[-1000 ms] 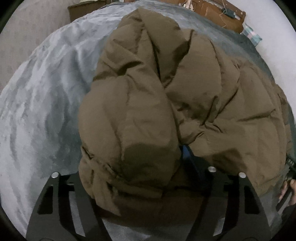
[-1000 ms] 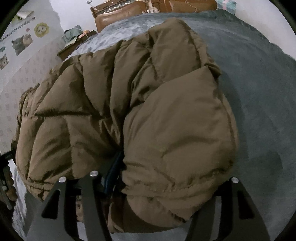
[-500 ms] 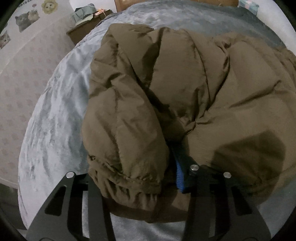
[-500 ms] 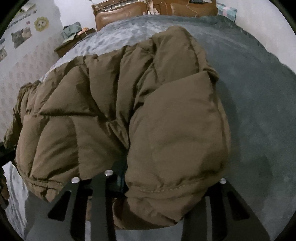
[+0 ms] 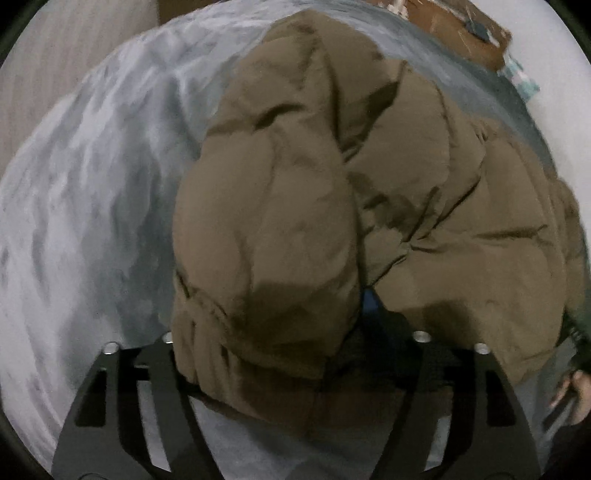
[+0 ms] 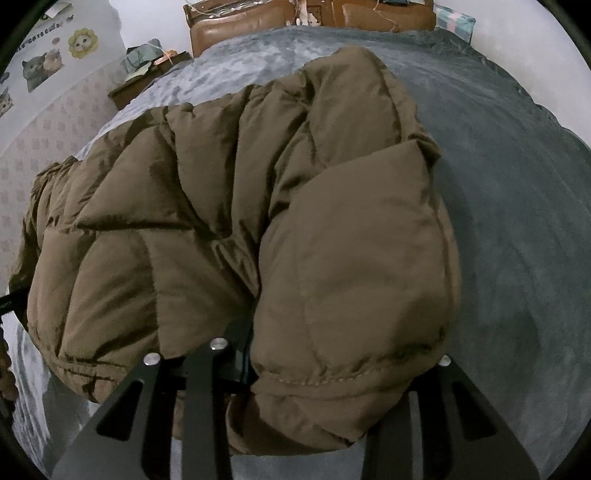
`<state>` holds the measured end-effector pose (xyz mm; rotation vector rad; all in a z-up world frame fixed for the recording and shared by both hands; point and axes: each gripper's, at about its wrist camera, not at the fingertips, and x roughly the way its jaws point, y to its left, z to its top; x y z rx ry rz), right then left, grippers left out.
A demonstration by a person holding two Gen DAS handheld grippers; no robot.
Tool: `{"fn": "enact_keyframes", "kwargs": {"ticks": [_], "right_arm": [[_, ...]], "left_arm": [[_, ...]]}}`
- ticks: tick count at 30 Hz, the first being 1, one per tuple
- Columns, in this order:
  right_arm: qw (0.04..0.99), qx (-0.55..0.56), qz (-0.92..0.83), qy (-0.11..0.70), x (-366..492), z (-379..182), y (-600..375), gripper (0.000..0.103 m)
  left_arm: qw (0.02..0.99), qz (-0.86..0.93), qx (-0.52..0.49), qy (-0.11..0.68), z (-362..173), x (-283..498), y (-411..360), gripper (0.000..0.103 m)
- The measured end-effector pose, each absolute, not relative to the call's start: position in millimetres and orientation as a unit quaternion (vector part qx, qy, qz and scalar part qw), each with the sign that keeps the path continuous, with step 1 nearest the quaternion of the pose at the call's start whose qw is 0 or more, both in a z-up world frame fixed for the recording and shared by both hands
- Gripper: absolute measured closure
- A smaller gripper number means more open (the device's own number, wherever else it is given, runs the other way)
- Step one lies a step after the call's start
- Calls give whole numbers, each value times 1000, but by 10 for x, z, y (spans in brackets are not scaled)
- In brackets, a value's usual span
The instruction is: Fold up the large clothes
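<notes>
Brown jacket (image 5: 369, 206) on bed (image 5: 92, 192): left gripper (image 5: 288, 332) opening around near corner, right gripper (image 6: 332, 354) pinching opposite corner; best lifted level together.

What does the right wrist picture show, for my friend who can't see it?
A puffy brown jacket lies bunched on a grey bed cover. The right gripper clamps its near edge, with a brown headboard behind.
</notes>
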<state>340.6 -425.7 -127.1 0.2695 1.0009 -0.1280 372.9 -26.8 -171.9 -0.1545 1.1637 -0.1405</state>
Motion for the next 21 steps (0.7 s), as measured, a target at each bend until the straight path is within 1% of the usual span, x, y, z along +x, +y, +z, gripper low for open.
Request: {"fn": "enact_keyframes", "kwargs": {"ticks": [1,3,4,6,9,11,14,16,18,21], "right_arm": [[867,132,-62,477,3401,-1280,-4266,67],[867,137,-61,475,3390,-1302,-4290,66],[867,140,-61,475,3392,-1312,-4302,66],[866,145,-60,475,3392,-1327,-4320,65],[864,154,-60,475,3404,-1349,-4322,62],[862,162,-59,476,3415,-1372,-4341,59],[859,173,-57,479,3437,-1394,-4374,55],[855,191,-55,480,3451,-1417,-4420,52],[852,202,-55,480,3453,-1439,-4455,50],[850,208,-59,481,3464,-1455,-4448,49]], "left_arm": [[828,-68,-91,550,-1744,3706,-235,21],[823,-72,-124,550,-1799,3686,-179,16],[822,-71,-128,550,-1794,3691,-216,12],[820,-71,-131,553,-1818,3726,-205,8],[812,-83,-151,558,-1821,3803,-237,7],[812,-86,-152,557,-1919,3902,-358,8],[815,-86,-138,556,-1926,3962,-409,17],[818,-81,-118,558,-1904,4141,-511,27],[820,-77,-94,559,-1869,4181,-594,33],[824,-69,-53,560,-1787,4220,-787,39]]}}
